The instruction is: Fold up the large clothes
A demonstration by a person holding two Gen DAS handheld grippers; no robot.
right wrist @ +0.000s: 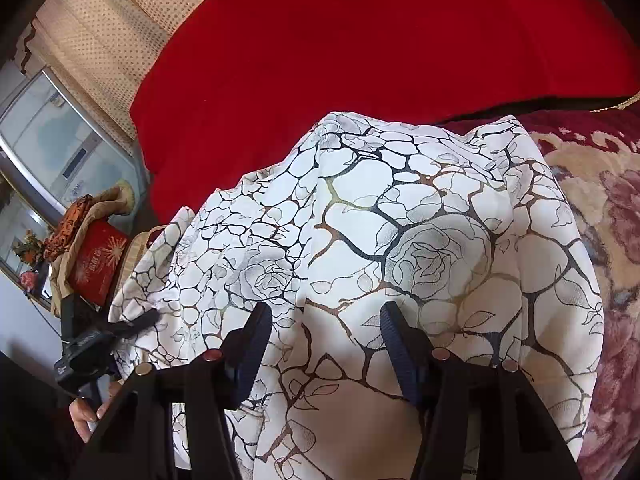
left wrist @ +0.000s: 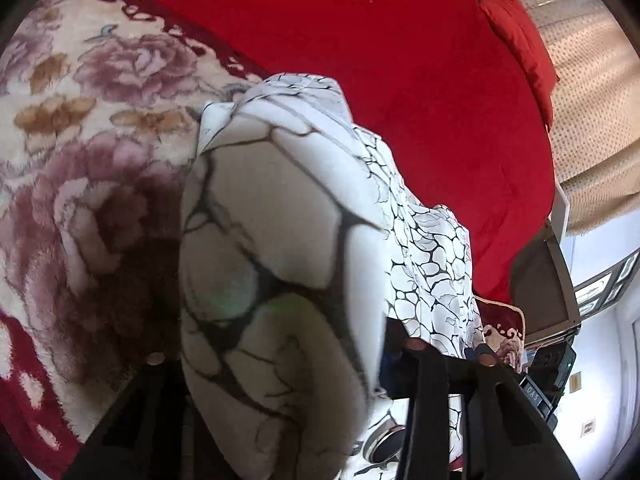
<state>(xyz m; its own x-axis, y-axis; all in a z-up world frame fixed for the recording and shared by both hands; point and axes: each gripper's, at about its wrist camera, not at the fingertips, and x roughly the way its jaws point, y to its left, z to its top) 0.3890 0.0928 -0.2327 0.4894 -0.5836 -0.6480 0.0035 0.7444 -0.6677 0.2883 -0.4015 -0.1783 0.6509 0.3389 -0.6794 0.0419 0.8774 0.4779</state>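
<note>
Draped cloth [left wrist: 280, 240] fills the left wrist view, bunched directly over the left hand-held gripper [left wrist: 304, 420]; the garment, white with a black cracked print and roses, hides most of the near finger, so whether the pads press on it cannot be told. It appears to lie between the jaws.

Right hand-held gripper [right wrist: 326, 332]: jaws stand moderately apart, both blue pads [right wrist: 256, 332] visible, cloth lying between and beneath them. The pads do not visibly pinch it.

Location: the garment sits heaped on the bed, across the red sheet [right wrist: 360, 40] and the floral blanket [left wrist: 80, 140]. Its long axis runs roughly from one hand-held gripper to the other, the heap ahead of and below both. Judgement: the left is nearer a graspable fold; the right needs to close before any lift.

Containers: a red box [right wrist: 98, 264] stands beside the bed, lid shut, contents unseen.
</note>
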